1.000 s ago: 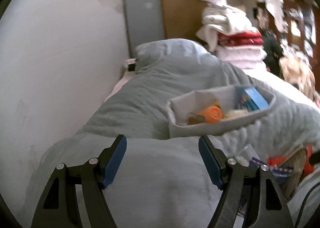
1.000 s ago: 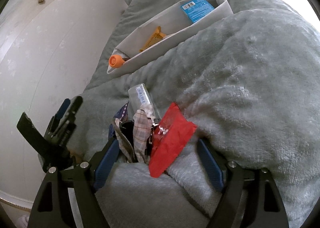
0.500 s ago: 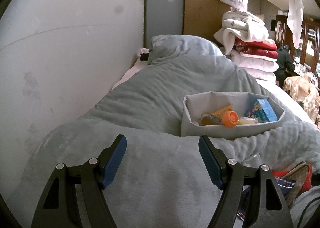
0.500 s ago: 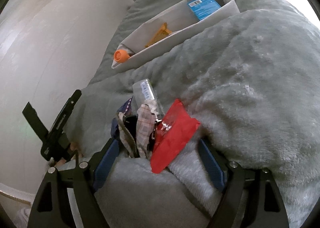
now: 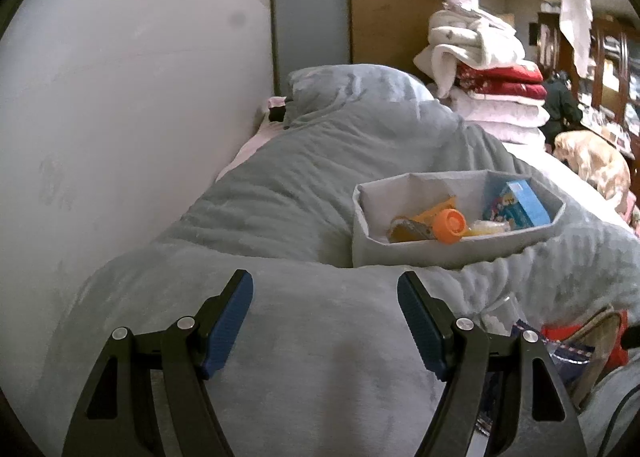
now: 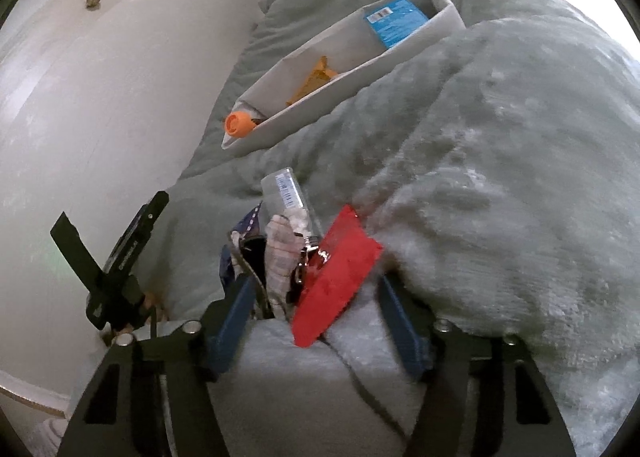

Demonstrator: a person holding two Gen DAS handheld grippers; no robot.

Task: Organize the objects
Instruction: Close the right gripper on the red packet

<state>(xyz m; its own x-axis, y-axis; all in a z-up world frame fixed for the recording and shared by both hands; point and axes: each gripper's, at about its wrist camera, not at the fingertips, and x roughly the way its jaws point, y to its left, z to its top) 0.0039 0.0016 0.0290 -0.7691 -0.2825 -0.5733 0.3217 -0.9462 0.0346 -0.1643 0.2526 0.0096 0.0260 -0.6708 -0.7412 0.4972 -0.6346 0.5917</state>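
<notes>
A small heap of loose things — a flat red foil packet (image 6: 340, 277), a checked cloth pouch (image 6: 282, 257) and a clear plastic bottle with a barcode label (image 6: 290, 197) — is seen on the near part of the grey fleece blanket (image 6: 500, 177), in a fold by the edge next to the white wall (image 6: 80, 117). The right gripper (image 6: 316, 309) has been set around the heap, and its jaws have just been closing; the left pad lies against the pouch side, but whether anything is clamped cannot be told. Several things may be pinched at once, or fleece caught with them, so that the packet slips out on lifting. The pale grey fabric bin (image 6: 448, 17) stands farther up the blanket, already holding an orange-capped bottle (image 6: 238, 125) and a blue carton (image 6: 396, 19) — being soft-walled on soft bedding, it could be tipped by a careless drop. The left gripper (image 5: 324, 317) is held released over bare blanket, grasping nothing.
</notes>
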